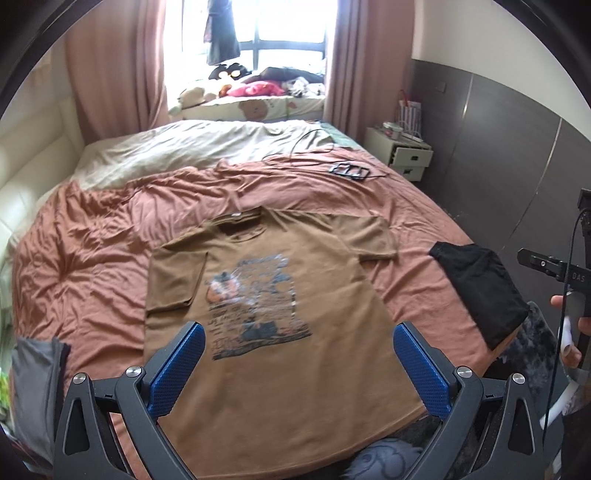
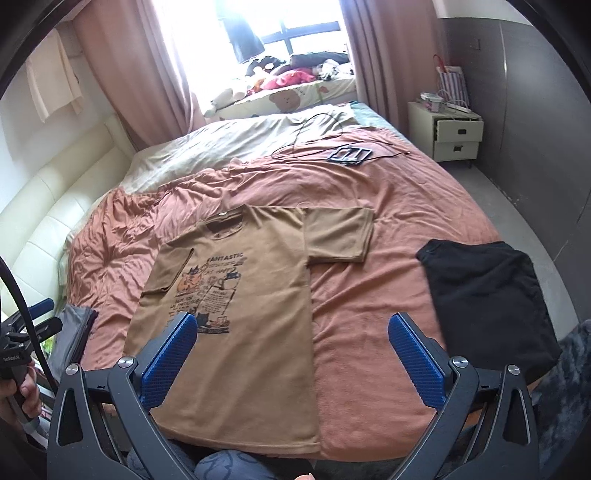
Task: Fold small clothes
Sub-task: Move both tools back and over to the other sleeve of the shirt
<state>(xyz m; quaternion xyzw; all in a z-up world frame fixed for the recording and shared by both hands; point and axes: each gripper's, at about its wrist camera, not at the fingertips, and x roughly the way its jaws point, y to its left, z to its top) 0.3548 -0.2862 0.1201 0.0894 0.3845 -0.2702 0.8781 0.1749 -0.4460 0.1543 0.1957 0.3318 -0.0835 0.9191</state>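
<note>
Blue pads [image 1: 177,369] of the left gripper [image 1: 299,369] stand spread wide over the hem end of a brown T-shirt [image 1: 280,332], holding nothing. That shirt lies flat, print side up, on a rust-coloured bed cover [image 1: 92,266]. Its long axis runs straight away from the jaws, with the collar [image 1: 240,221] at the far end and the hem nearest. One sleeve [image 1: 173,280] is folded in over the chest on the left-pad side; the other sleeve [image 1: 373,236] lies spread out past the right pad.

The right gripper [image 2: 299,363] is also spread and empty. Its left pad [image 2: 170,358] hangs over the shirt's lower half, its right pad [image 2: 415,358] over bare cover, so the shirt's side edge runs between the jaws. The printed word FANTASTIC [image 2: 225,256] reads upright from here.

Just beyond that right pad lies a folded black garment [image 2: 487,302], apart from the shirt. Outside the left pad a grey garment [image 2: 72,332] rests at the bed's edge. Far ahead of both jaws, a black frame [image 2: 349,154] with a cable [image 2: 303,129] sits on the cover, then a white nightstand [image 2: 458,131] and a curtained window [image 2: 288,26].
</note>
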